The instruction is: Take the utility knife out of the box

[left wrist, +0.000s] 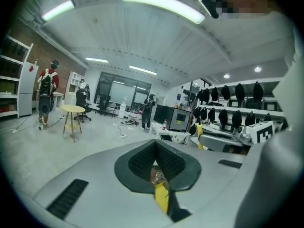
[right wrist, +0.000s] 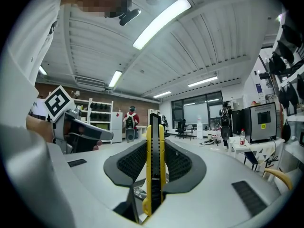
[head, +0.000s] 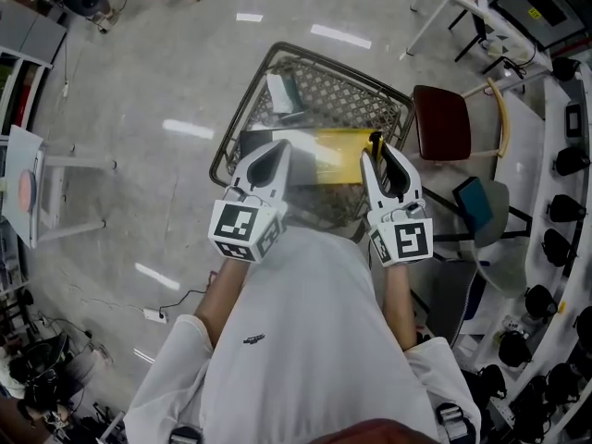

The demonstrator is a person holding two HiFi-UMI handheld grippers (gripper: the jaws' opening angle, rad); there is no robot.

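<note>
Knife (right wrist: 155, 165): clamped between the pads of the right gripper (head: 379, 155), held clear of the box (head: 335, 148) and above it.
Knife axis: long axis stands upright, crosswise to the jaws. The black squared end is up and the rounded yellow end is down.
Knife face: the black slider track faces the right gripper's camera, with yellow edges on either side.
Right jaws: closed on the knife's sides, gripping it around mid-length.
Left gripper (head: 277, 148): jaws together with nothing between the pads. A strip of yellow shows through the gap below them.
Counts: one knife, one yellow box, one wire basket (head: 242, 109), two grippers.
Box: lies in the basket, just ahead of both grippers.
Surface: the basket stands on a grey glossy floor (head: 157, 81) that reflects the ceiling lights.
Room: large open workshop with strip lights overhead and a chair (head: 442, 123) to the basket's right. A round yellow table (left wrist: 72, 109) stands far off, with shelving along the walls and a few people in the distance.
</note>
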